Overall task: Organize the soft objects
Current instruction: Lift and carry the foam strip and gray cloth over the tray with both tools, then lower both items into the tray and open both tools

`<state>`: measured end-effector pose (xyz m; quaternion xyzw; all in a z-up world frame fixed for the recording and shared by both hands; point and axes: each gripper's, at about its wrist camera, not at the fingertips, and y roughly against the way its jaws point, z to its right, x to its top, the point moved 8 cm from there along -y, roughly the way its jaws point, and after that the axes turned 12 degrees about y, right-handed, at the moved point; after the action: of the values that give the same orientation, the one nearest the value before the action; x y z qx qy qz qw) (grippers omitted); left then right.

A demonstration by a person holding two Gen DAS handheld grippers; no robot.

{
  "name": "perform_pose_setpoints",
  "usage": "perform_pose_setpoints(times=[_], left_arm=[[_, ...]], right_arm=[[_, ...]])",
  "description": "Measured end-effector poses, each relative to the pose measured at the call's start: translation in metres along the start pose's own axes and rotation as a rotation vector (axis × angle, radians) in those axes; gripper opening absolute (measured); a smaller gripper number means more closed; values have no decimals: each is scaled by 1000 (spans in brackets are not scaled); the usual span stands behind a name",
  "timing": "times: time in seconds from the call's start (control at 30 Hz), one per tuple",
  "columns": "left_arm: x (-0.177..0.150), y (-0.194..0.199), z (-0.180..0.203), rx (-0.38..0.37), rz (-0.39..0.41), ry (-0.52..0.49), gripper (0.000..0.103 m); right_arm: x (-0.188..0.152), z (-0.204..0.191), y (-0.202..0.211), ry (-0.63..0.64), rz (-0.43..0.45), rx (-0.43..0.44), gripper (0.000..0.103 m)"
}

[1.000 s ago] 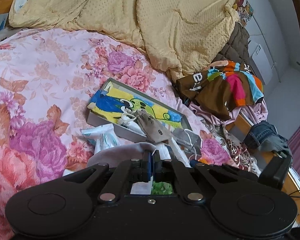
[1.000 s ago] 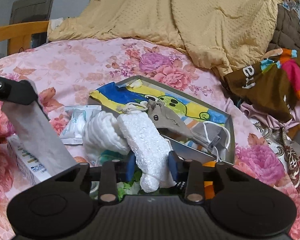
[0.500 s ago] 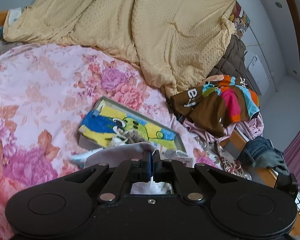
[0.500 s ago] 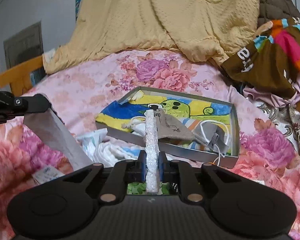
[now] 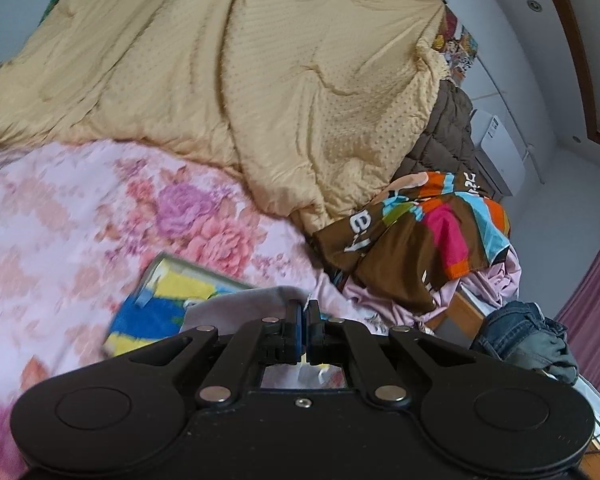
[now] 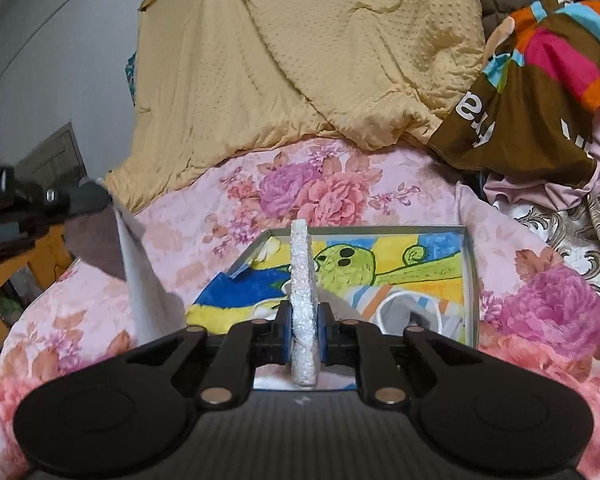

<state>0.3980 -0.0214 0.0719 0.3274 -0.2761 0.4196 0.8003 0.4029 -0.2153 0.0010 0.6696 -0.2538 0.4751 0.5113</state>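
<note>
My right gripper (image 6: 303, 328) is shut on a white fuzzy cloth piece (image 6: 301, 268), squeezed thin and standing upright between the pads. Behind it on the flowered bedspread lies a shallow grey box (image 6: 471, 276), lined with a cartoon towel (image 6: 400, 264). My left gripper (image 5: 303, 320) is shut on a pale grey cloth (image 5: 236, 306), which covers part of the box (image 5: 156, 266). In the right wrist view the left gripper (image 6: 86, 196) is at the far left, and the grey cloth (image 6: 140, 280) hangs down from it.
A yellow quilt (image 5: 220, 80) fills the back of the bed. A brown multicoloured garment (image 5: 416, 240) and a brown quilted jacket (image 5: 448, 136) lie at the right, with jeans (image 5: 520, 336) on the wooden bed edge. A face mask (image 6: 404, 316) lies in the box.
The right gripper closed on the white fuzzy piece, flattened it and lifted it while rolling. The left gripper rose with the grey cloth, so the box sits lower in its view.
</note>
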Motion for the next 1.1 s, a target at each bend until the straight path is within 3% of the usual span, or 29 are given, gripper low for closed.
perform_pose_setpoints(times=[0.27,0.57,0.83,1.1], left_arm=[[6,-66,20,10,-4,-26,0],[-23,-139,14,57,-62,-18,0],[-53,-171,-9,131,-111,-10,0],[-73,-186,-42,257,-164,-1,1]], right_arm=[[13,30,-34,-4,26,-19,14],[8,65,-61,-69,-9,-24,14],[-7,84,-73,-98,-54,-45,14],[-16,97,-79,-135,-80,-59,16]])
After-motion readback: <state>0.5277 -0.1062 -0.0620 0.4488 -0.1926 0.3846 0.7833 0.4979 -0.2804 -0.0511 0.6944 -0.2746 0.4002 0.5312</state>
